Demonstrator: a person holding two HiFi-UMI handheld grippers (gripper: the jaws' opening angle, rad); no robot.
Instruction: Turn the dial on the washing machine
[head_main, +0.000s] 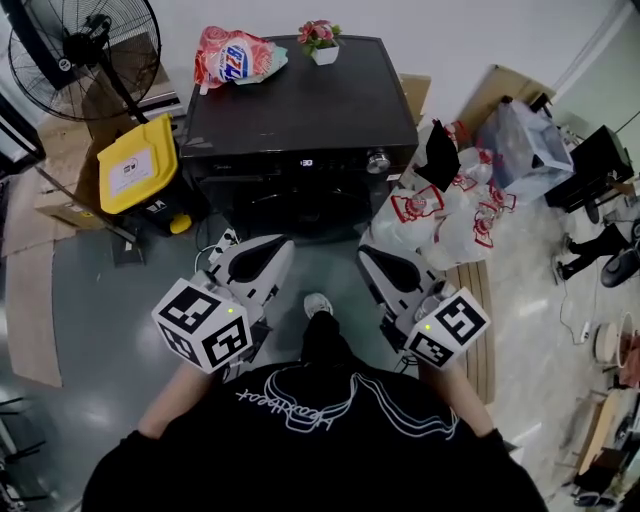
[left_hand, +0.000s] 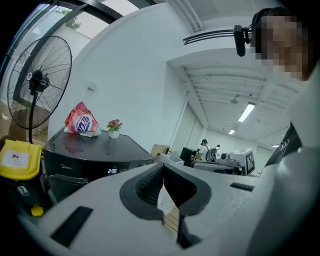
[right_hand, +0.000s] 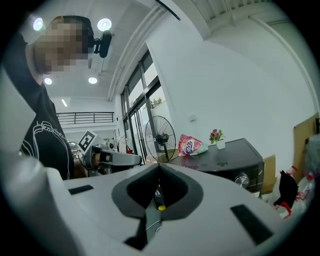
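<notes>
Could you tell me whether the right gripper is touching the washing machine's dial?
Apart. The head view shows a stretch of floor between the right gripper and the dial.

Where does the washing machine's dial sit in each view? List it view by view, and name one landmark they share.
Head view: the dial, right of centre, at the right end of the washing machine front panel.
Left gripper view: not visible; the panel's lit display shows.
Right gripper view: the dial, lower right.
Shared landmark: the flower pot on top.
</notes>
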